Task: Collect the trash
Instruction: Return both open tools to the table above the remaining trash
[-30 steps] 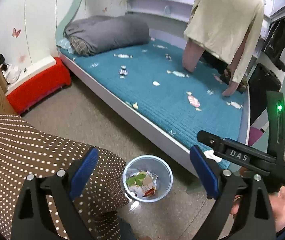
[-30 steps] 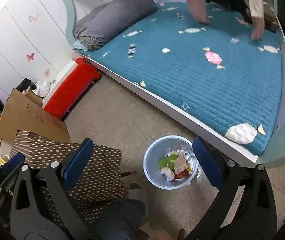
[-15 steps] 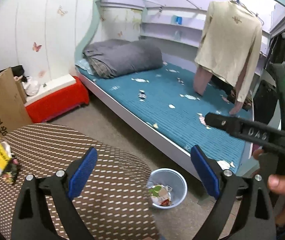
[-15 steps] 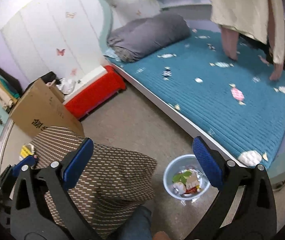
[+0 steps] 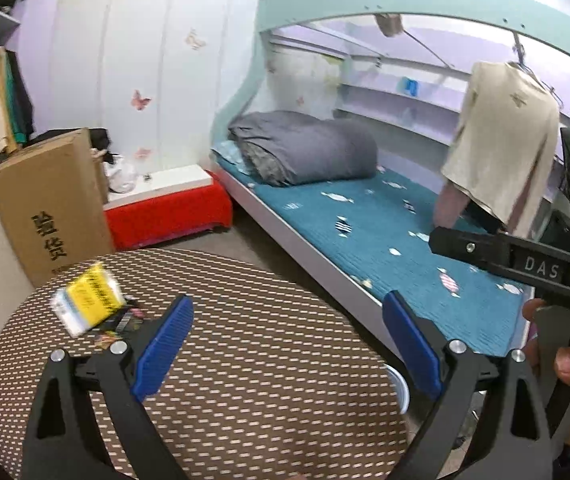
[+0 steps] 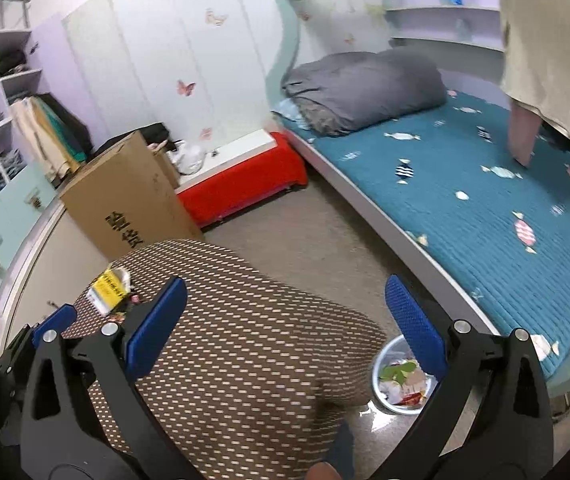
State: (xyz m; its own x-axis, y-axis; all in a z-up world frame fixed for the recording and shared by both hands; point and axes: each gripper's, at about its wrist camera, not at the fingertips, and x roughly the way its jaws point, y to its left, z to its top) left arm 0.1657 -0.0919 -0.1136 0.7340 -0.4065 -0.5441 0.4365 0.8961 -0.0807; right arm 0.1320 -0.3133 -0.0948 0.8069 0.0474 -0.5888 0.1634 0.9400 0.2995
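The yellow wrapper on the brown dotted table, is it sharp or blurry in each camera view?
Left wrist view: the yellow wrapper is smeared by motion blur, its print unreadable, while the brown dotted table looks sharper. Right wrist view: the wrapper is small and only slightly soft, its dark print visible but too small to read.

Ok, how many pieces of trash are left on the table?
2 that I can tell: a yellow wrapper near the far left edge of the round table, and a small dark wrapper right beside it. More may be hidden underneath.
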